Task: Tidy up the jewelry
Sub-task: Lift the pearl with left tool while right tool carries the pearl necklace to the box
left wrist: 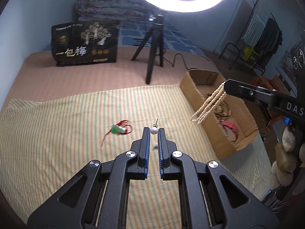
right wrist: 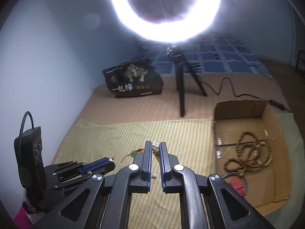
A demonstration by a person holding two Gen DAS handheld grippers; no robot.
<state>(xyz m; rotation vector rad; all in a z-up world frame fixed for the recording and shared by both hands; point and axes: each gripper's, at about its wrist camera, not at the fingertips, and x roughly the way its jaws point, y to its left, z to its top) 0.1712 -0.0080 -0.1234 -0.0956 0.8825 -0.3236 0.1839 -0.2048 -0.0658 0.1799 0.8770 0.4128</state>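
My left gripper (left wrist: pixel 153 130) is shut on a white pearl earring (left wrist: pixel 154 130) with a small gold post, held above the striped cloth (left wrist: pixel 57 133). A second small pearl (left wrist: pixel 156 144) lies on the cloth below the fingers. My right gripper (right wrist: pixel 156 145) is shut on a cream bead necklace (right wrist: pixel 156 147); in the left wrist view the necklace (left wrist: pixel 207 105) hangs in loops over the near wall of the cardboard box (left wrist: pixel 192 91). A green pendant on red cord (left wrist: pixel 119 129) lies on the cloth left of the left gripper.
The cardboard box (right wrist: pixel 266 190) holds brown bead strings (right wrist: pixel 253 152) and a red item (right wrist: pixel 236 184). A black tripod (left wrist: pixel 152 57) under a ring light and a black printed bag (left wrist: pixel 85 43) stand behind the cloth. A cable runs behind the box.
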